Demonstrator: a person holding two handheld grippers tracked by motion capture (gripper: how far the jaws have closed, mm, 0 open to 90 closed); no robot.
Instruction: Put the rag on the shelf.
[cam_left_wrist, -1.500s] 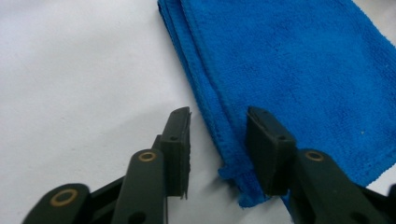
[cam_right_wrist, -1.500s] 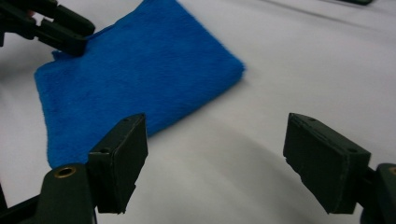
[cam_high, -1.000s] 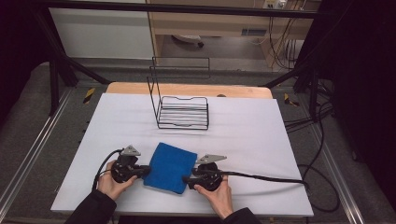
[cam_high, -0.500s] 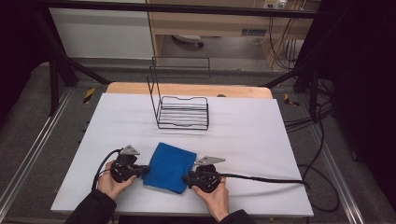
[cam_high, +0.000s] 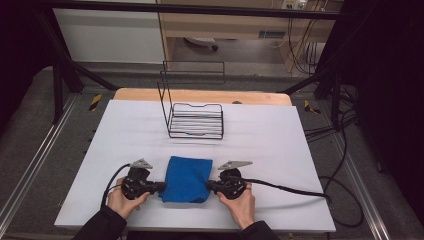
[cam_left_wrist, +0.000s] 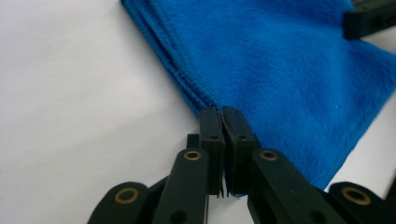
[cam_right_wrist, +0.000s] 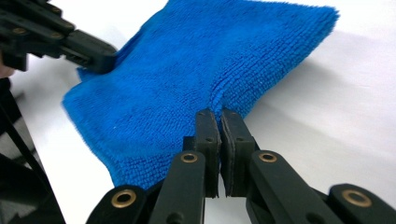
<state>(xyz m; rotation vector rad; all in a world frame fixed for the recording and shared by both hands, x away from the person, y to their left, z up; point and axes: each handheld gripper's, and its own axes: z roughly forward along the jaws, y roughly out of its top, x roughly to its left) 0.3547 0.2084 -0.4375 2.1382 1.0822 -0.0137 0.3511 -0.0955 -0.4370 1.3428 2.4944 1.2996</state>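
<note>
Two hands are coming in from the near edge of the white table (cam_high: 300, 150), each holding a black gripper. Left hand (cam_high: 120, 200) is holding the left gripper (cam_high: 159, 187) against the left edge of a folded blue cloth (cam_high: 187, 177); in the left gripper view its jaws are sitting pressed together on the cloth's (cam_left_wrist: 289, 60) hem, pinching the layered edge. Right hand (cam_high: 239, 202) is holding the right gripper (cam_high: 211, 186) at the opposite edge; in the right gripper view those jaws are likewise closed on the cloth's (cam_right_wrist: 210, 60) near border, with the fabric puckering at the pinch. Cloth is lying on the table's near half, between the two grippers. Farther back, well apart from the cloth, a black wire rack (cam_high: 195, 117) is standing upright near the table's centre.
</note>
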